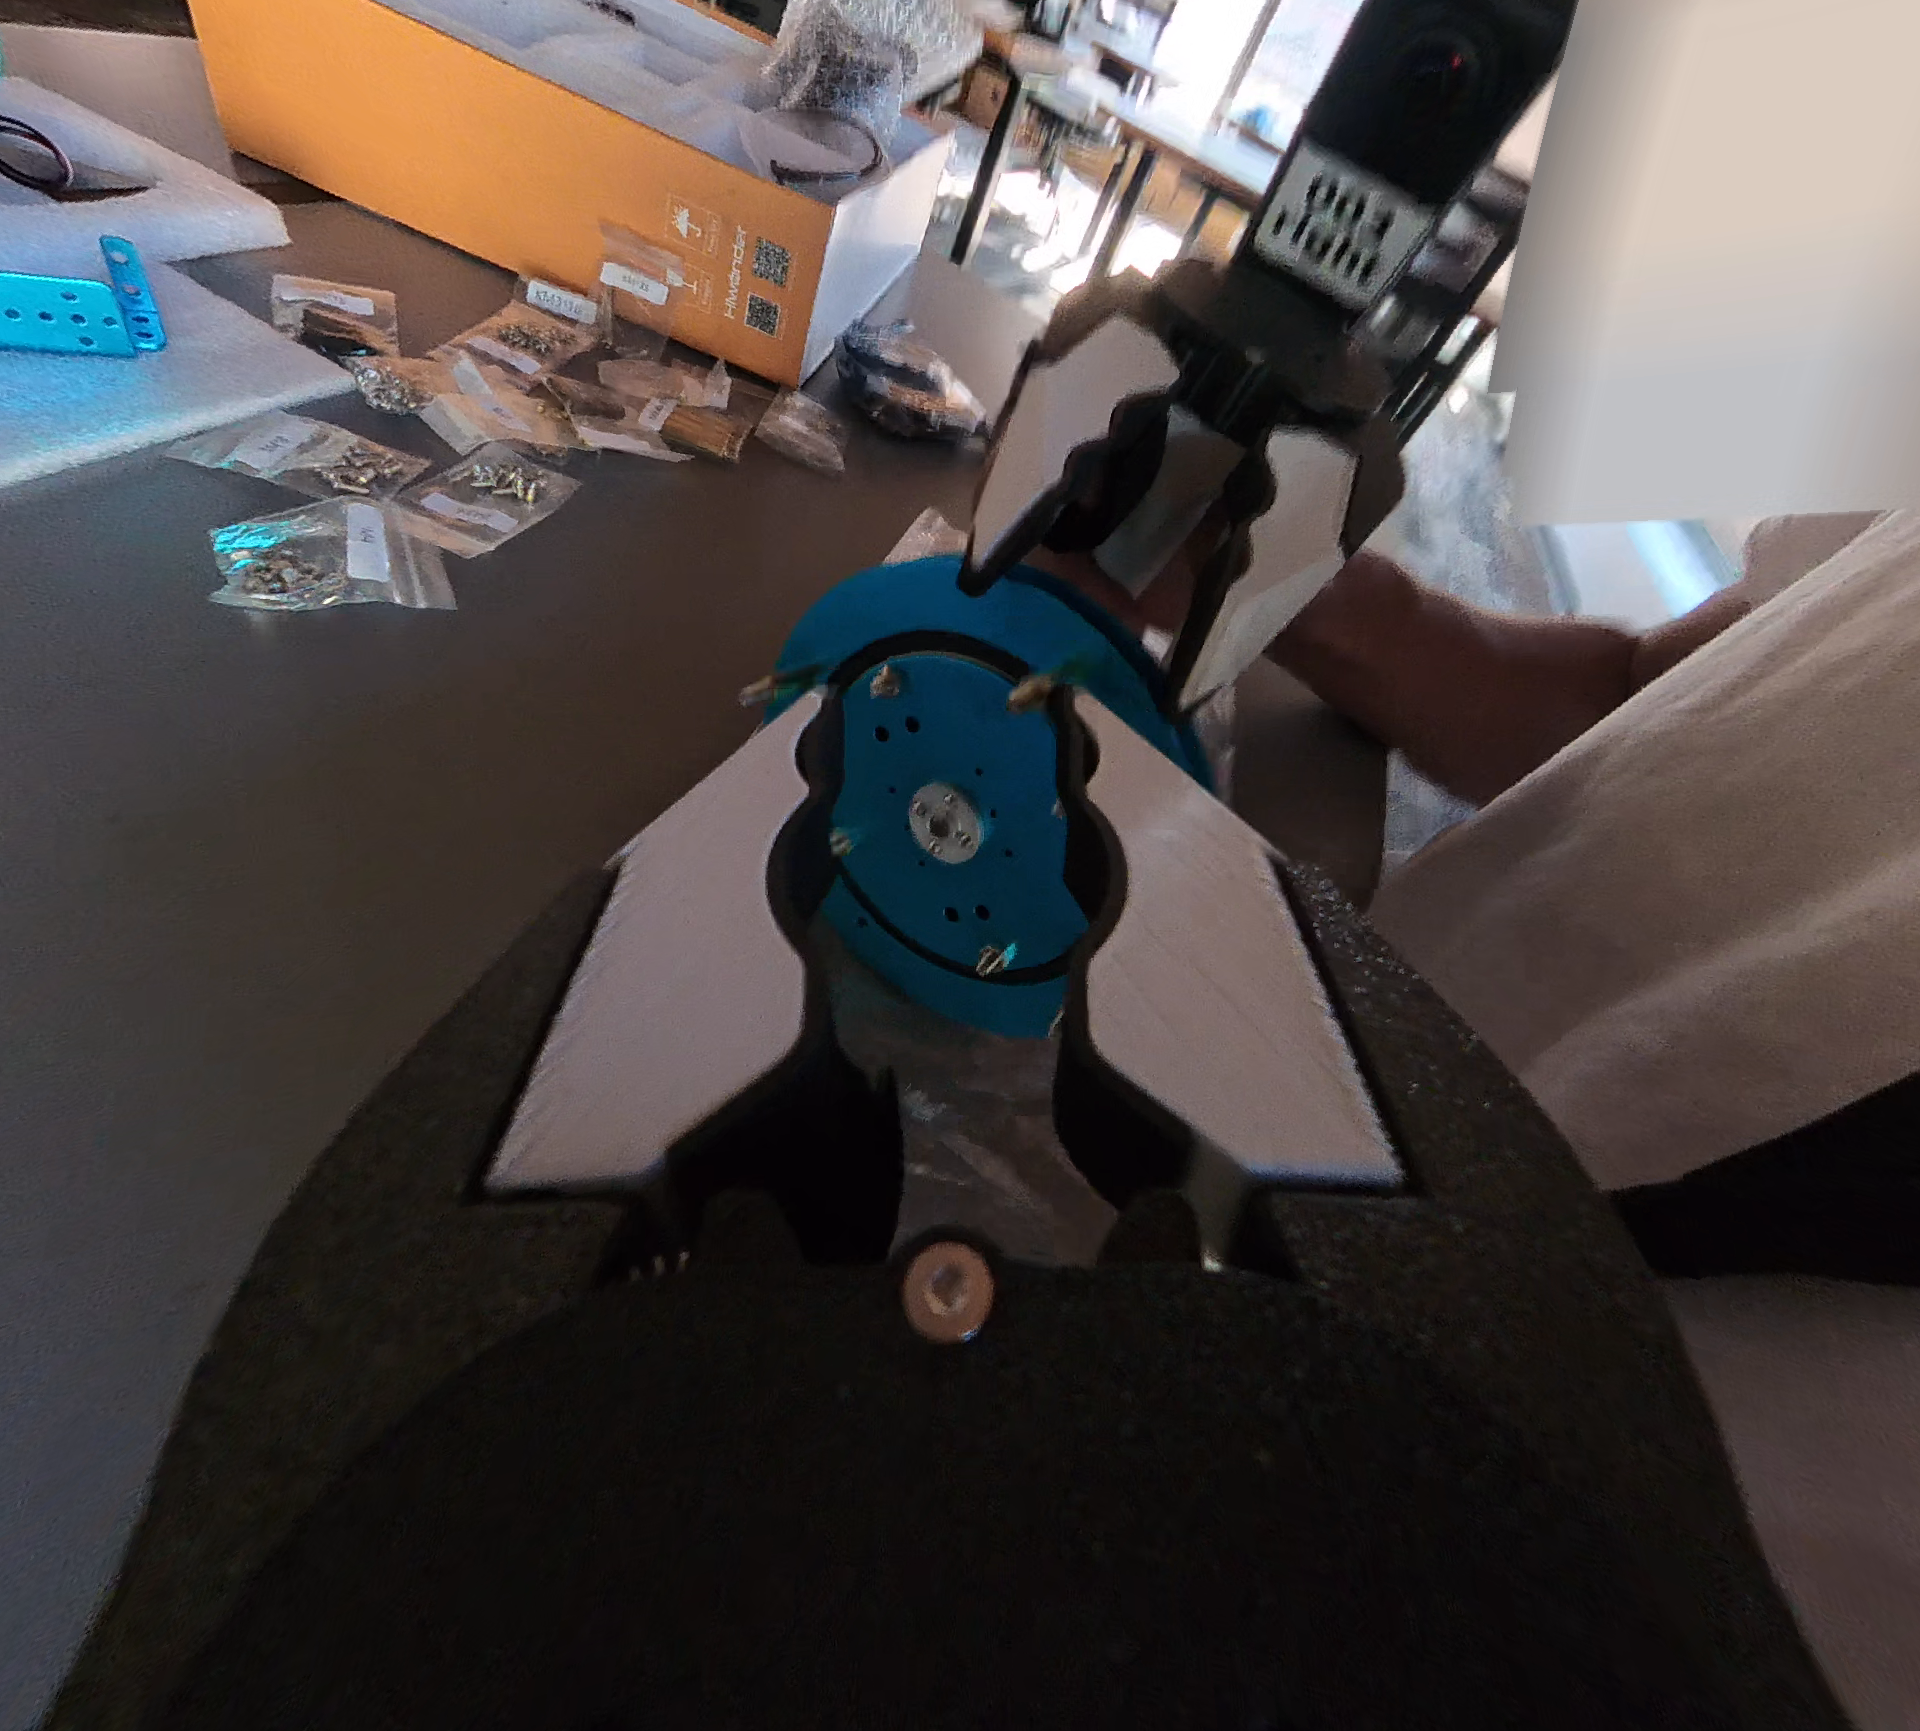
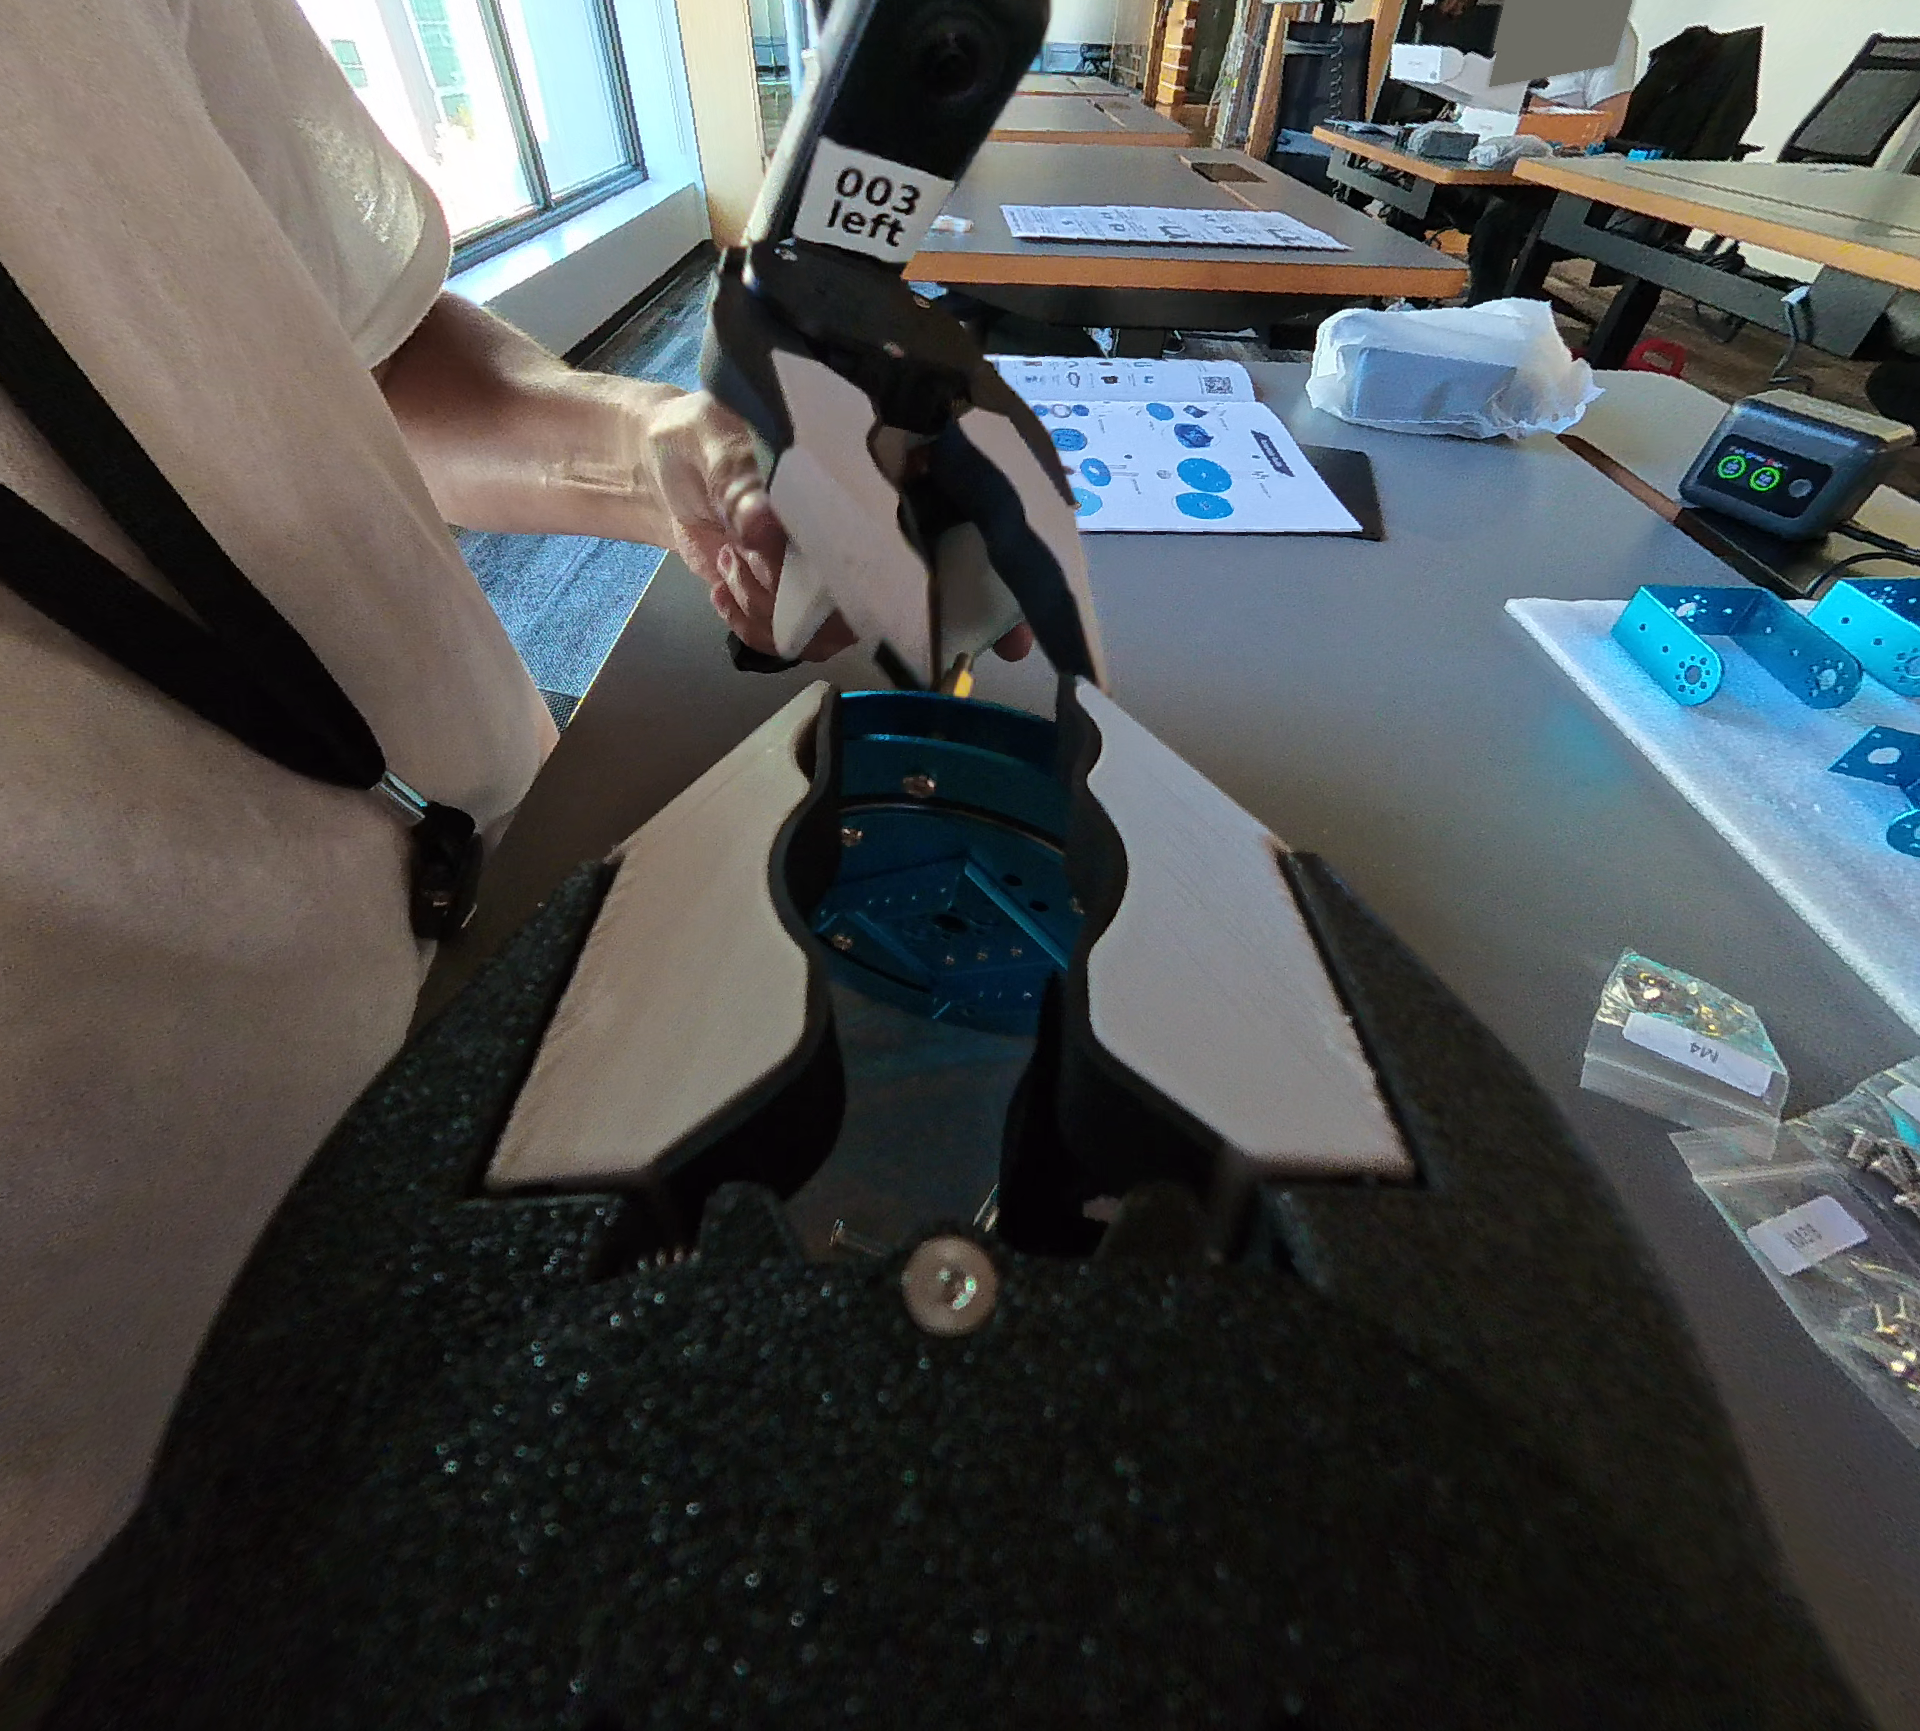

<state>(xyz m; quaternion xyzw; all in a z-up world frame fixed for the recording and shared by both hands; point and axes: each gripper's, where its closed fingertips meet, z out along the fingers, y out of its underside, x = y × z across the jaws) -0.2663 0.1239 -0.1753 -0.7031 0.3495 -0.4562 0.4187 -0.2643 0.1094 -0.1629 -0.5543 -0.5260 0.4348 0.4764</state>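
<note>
A blue round metal assembly of stacked discs, with a silver hub and brass standoffs, is held above the dark table. My left gripper is shut on its near discs. My right gripper shows beyond, its fingertips on the larger far disc. In the right wrist view, my right gripper is shut around the same assembly. My left gripper comes down onto its far edge, held by a hand.
An open orange box, several bags of screws and a white foam sheet lie at the left. Blue brackets, screw bags, a booklet and a small screen device lie at the right. The person's torso is close. My left and right fingertips are right by each other.
</note>
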